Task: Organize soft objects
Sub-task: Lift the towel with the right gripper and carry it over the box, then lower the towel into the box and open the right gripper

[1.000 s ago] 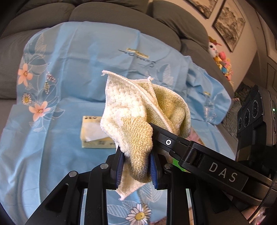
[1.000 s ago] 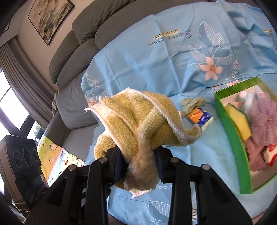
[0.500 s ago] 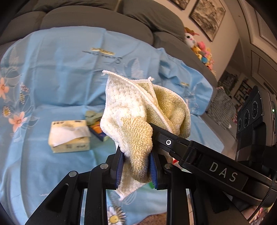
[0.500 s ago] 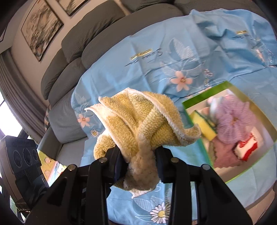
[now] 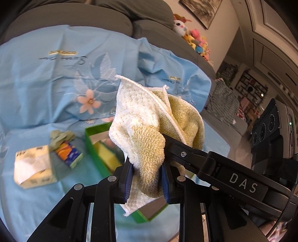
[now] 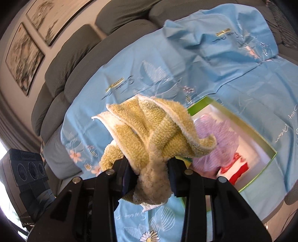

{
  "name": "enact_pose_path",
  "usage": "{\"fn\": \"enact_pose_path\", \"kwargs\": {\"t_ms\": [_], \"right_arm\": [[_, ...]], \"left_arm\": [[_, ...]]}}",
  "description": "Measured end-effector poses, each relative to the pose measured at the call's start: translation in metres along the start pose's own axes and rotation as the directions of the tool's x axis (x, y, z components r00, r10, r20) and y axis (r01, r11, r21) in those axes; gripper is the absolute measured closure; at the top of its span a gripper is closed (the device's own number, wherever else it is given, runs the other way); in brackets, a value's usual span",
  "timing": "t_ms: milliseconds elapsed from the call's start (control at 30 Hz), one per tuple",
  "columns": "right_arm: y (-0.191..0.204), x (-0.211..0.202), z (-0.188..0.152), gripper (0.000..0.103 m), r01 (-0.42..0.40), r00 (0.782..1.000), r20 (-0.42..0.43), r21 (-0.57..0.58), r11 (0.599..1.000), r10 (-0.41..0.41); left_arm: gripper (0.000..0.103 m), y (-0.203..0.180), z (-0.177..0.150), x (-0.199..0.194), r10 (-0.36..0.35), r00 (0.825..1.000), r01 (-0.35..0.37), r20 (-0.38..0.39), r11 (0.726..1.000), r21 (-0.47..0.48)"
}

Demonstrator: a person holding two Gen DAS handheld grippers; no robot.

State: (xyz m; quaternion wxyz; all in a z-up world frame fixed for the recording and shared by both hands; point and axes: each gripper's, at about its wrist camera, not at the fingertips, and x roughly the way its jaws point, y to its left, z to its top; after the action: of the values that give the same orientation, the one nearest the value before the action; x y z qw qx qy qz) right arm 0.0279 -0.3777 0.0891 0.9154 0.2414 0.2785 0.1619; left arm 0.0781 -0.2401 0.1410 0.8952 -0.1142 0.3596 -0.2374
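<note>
Grey sofa (image 5: 78, 16) w/ a blue floral sheet (image 5: 37, 78) spread over it. Both grippers clamp the same yellow towel (image 5: 149, 130): left gripper (image 5: 147, 182) jaws closed on its bunched end at frame centre, right gripper (image 6: 150, 173) likewise closed on a thick wad. Towel hangs above the green box (image 6: 260, 141), mid-right of right view, which already holds a purple puff (image 6: 219, 137) & a yellow sponge (image 5: 108, 154). Left outside, lower left of left view: tissue pack (image 5: 33, 167), small orange packet (image 5: 69, 152), grey-green rag (image 5: 61, 135). Judging by this, task approx. halfway.

a grey sofa (image 5: 152, 35) stands behind the blue flowered sheet (image 5: 46, 78); framed pictures (image 6: 24, 61) hang above the sofa, plush toys (image 5: 193, 40) on its arm.
</note>
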Motion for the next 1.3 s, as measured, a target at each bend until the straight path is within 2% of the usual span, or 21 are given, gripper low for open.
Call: {"fn": "enact_pose_path", "kwargs": {"t_ms": [200, 500, 600, 667, 733, 867, 1300], "right_arm": [[-0.029, 0.017, 0.024, 0.067, 0.028, 0.999, 0.026, 0.056, 0.998, -0.029], [-0.071, 0.066, 0.048, 0.066, 0.055, 0.998, -0.011, 0.174, 0.983, -0.054], [-0.084, 0.082, 0.051, 0.066, 0.093, 0.995, -0.044, 0.21, 0.973, -0.085], [-0.094, 0.099, 0.047, 0.066, 0.141, 0.989, -0.082, 0.222, 0.965, -0.125], [-0.099, 0.106, 0.044, 0.066, 0.143, 0.988, -0.099, 0.241, 0.96, -0.122], [-0.11, 0.118, 0.038, 0.064, 0.197, 0.975, -0.146, 0.247, 0.949, -0.164], [-0.117, 0.124, 0.035, 0.055, 0.282, 0.954, -0.169, 0.232, 0.931, -0.246]], "left_arm": [[0.077, 0.002, 0.022, 0.045, -0.025, 0.999, 0.026, -0.046, 0.999, 0.022], [0.077, 0.021, 0.037, 0.104, -0.048, 0.992, 0.048, -0.118, 0.999, -0.003], [0.077, 0.028, 0.034, 0.121, -0.029, 0.988, 0.029, -0.151, 1.0, -0.007], [0.077, 0.031, 0.031, 0.128, -0.011, 0.985, 0.011, -0.171, 1.0, -0.002], [0.077, 0.034, 0.026, 0.136, 0.008, 0.981, -0.009, -0.192, 1.0, -0.001], [0.077, 0.04, 0.018, 0.145, -0.006, 0.975, -0.003, -0.221, 0.999, -0.038], [0.077, 0.054, 0.007, 0.155, 0.014, 0.969, -0.039, -0.248, 0.995, -0.097]]}}
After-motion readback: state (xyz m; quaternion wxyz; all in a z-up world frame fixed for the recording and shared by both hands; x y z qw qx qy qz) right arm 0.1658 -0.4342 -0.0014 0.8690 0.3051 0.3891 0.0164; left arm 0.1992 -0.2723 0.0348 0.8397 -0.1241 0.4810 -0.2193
